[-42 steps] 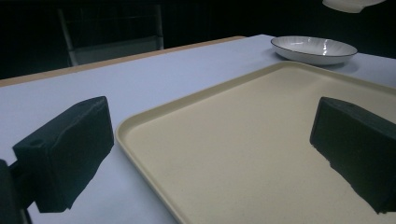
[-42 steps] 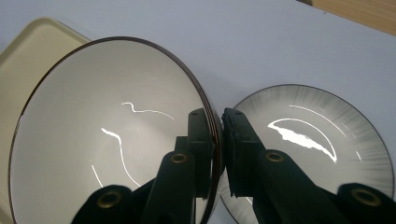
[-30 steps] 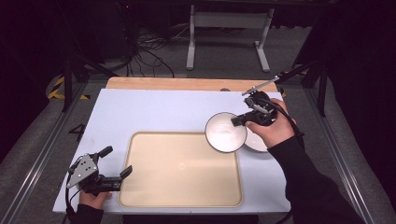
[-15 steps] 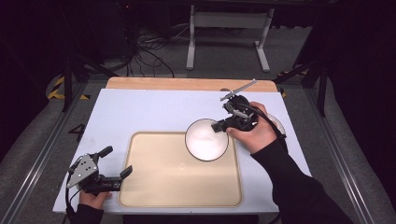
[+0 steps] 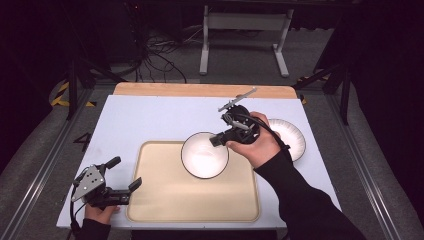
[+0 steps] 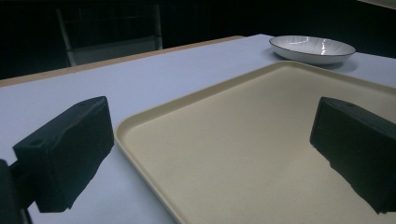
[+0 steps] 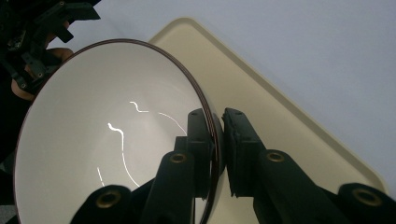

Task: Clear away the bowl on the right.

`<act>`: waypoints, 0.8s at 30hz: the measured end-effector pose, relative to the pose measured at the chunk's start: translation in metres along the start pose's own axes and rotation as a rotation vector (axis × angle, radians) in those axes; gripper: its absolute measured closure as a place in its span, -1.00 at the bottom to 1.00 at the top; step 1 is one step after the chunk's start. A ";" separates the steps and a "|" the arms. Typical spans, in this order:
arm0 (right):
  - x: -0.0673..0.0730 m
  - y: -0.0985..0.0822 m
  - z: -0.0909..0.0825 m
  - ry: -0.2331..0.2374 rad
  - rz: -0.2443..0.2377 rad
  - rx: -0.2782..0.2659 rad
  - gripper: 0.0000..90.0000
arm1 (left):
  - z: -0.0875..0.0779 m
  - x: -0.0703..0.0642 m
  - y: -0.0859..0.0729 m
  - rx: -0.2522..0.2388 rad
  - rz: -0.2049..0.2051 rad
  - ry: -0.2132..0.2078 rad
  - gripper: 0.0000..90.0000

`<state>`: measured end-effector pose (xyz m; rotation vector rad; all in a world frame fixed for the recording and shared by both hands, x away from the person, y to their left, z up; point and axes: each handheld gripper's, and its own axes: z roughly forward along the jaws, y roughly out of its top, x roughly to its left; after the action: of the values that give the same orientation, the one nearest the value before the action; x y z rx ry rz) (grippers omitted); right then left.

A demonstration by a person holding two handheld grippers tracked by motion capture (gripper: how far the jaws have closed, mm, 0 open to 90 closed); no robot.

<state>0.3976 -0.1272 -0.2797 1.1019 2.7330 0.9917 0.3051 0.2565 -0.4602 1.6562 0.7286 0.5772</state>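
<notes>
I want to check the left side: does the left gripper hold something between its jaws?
No, in the left gripper view the left gripper stands open, nothing between its jaws but the tray beyond.

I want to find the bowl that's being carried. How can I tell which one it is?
Look at the beige tray on the white table. Over its far right corner, the right gripper pinches a white bowl by its dark rim. The other bowl lies on the table to the right, off the tray, with nothing gripping it.
</notes>
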 end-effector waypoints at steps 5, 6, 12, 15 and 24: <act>0.005 0.002 0.007 0.010 0.015 0.011 0.81 | 0.000 0.000 0.000 0.000 -0.001 0.001 -0.99; 0.005 0.003 0.009 0.010 0.018 0.013 0.81 | 0.000 0.000 0.000 0.000 -0.001 0.001 -0.99; 0.005 0.002 0.020 0.006 0.032 0.030 0.81 | 0.000 0.000 0.000 0.000 0.000 0.000 -0.99; 0.003 0.001 0.027 0.006 0.042 0.045 0.81 | 0.000 0.000 0.000 0.000 0.001 0.000 -0.99; -0.003 -0.006 0.051 0.002 0.047 0.088 0.80 | 0.000 0.000 0.000 0.002 0.002 0.001 -0.99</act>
<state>0.4092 -0.1043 -0.3238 1.1838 2.7897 0.8864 0.3051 0.2563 -0.4602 1.6592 0.7280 0.5788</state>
